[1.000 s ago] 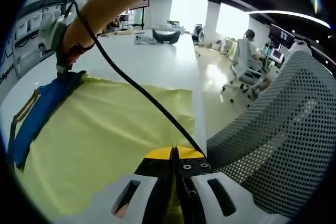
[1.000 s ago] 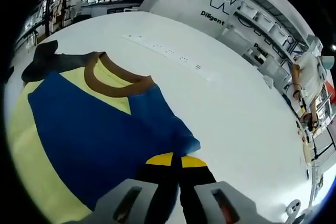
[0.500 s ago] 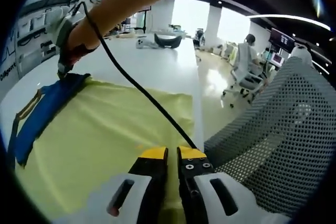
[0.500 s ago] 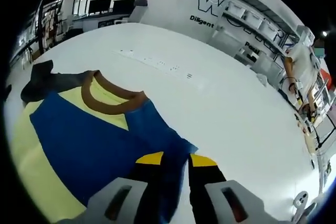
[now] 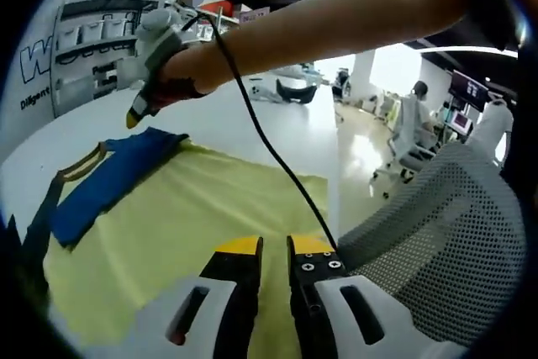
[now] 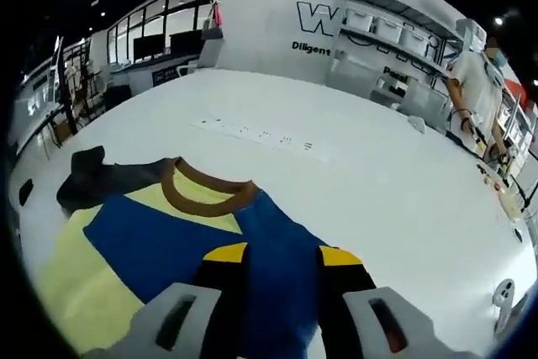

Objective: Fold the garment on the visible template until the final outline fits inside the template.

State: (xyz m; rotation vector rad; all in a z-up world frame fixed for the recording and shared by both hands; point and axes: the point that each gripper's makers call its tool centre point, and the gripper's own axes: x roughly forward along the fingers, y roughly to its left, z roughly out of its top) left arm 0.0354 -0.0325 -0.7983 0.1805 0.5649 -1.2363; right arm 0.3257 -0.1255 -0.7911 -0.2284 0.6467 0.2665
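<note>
Both jaw pairs spread, empty: right gripper (image 6: 282,256) over yellow-and-blue brown-collared T-shirt's (image 6: 168,237) sleeve, left gripper (image 5: 273,250) above hem.

Both views low over the table (image 6: 403,199), from opposite ends of the shared garment (image 5: 168,224).

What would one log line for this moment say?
shirt: flat on table, blue sleeve folded in | left gripper: open, above yellow hem | right gripper: open, above sleeve
</note>
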